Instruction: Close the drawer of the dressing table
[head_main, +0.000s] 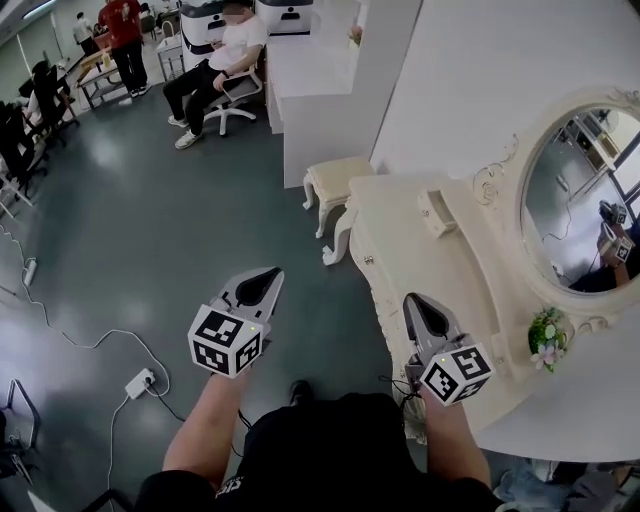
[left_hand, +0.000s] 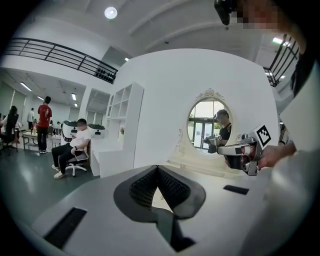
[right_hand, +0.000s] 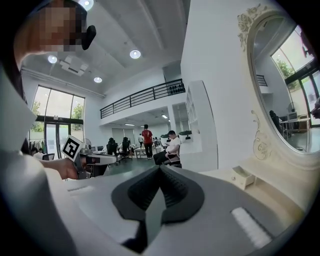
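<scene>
Shut and empty, the left gripper (head_main: 262, 283) and right gripper (head_main: 424, 313) face the dressing table (head_main: 398, 262), whose small, likely light drawer (head_main: 437, 212), open at the right gripper's twelve o'clock, wants a square push on its stiff front.

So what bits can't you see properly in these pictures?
- Inside the small open drawer: too small in the head view, and side-on in the right gripper view.
- Dressing table's near end: head view, hidden behind the right gripper and arm.
- Mirror: head view, cut off by the right edge.
- Dressing table's lower front: left gripper view, covered by the left gripper's own body.
</scene>
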